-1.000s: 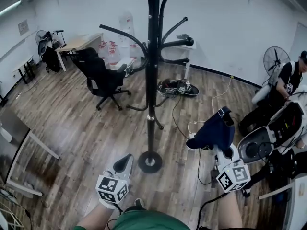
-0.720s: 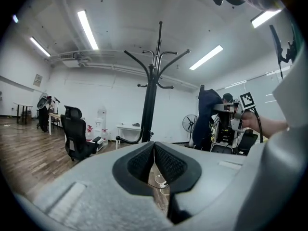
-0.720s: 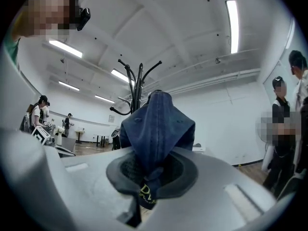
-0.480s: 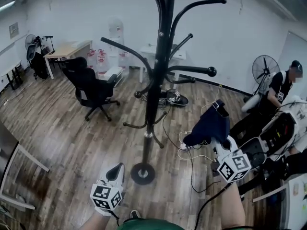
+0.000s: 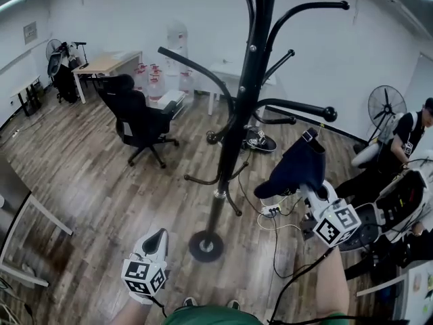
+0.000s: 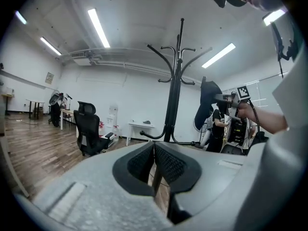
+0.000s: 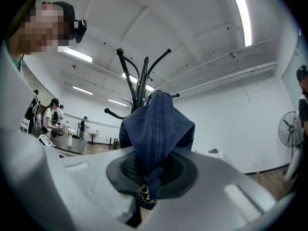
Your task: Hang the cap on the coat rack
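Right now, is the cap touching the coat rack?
Apart. The head view shows bare floor between the cap and the coat rack's pole and nearest hook.

Cap (image 5: 298,171) navy blue — coat rack (image 5: 233,141) black — floor (image 5: 88,175) brown wood-grain

My left hand-held gripper (image 6: 154,153) has its jaws closed together with nothing between them. Beyond it I see the coat rack (image 6: 176,81) standing upright, the cap (image 6: 208,102) just right of its pole, and an office chair (image 6: 89,129) on the left.
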A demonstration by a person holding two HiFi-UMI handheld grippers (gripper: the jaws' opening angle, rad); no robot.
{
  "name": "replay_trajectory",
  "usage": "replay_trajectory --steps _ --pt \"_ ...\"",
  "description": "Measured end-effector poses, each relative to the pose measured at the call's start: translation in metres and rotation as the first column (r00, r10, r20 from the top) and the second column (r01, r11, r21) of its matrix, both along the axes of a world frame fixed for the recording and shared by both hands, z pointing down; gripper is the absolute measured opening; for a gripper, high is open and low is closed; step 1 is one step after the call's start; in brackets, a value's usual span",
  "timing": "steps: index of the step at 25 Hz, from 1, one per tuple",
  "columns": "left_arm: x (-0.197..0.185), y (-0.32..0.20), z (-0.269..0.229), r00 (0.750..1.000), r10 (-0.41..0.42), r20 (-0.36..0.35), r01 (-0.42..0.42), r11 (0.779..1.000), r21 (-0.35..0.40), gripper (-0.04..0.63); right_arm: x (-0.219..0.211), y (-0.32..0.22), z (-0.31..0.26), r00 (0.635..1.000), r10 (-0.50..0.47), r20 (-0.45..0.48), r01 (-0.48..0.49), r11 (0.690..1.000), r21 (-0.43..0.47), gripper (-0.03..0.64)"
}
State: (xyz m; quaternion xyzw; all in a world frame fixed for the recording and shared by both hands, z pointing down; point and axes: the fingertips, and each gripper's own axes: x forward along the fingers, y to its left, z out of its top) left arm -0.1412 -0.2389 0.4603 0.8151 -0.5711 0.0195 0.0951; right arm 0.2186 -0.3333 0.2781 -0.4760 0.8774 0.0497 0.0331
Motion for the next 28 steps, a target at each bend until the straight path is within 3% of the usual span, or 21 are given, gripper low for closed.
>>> replay_trajectory --steps 4,13,28 --pt "-0.001 0.003 -0.009 0.997 -0.072 -0.004 0.072 0.997 0.010 0.012 0.000 -0.023 -0.003 0.997 -0.066 0.049 0.067 0.998 -0.021 0.025" --pt "0.032 0.019 -0.006 0.985 -0.171 0.002 0.171 0.985 -0.007 0.012 0.006 -0.051 -0.002 0.973 -0.222 0.062 0.224 0.974 -0.025 0.025" --pt "0.011 0.058 -0.005 0.943 -0.334 0.002 0.334 0.943 -0.016 0.012 -0.048 -0.065 0.006 0.908 -0.413 0.076 0.417 0.907 -0.054 0.025"
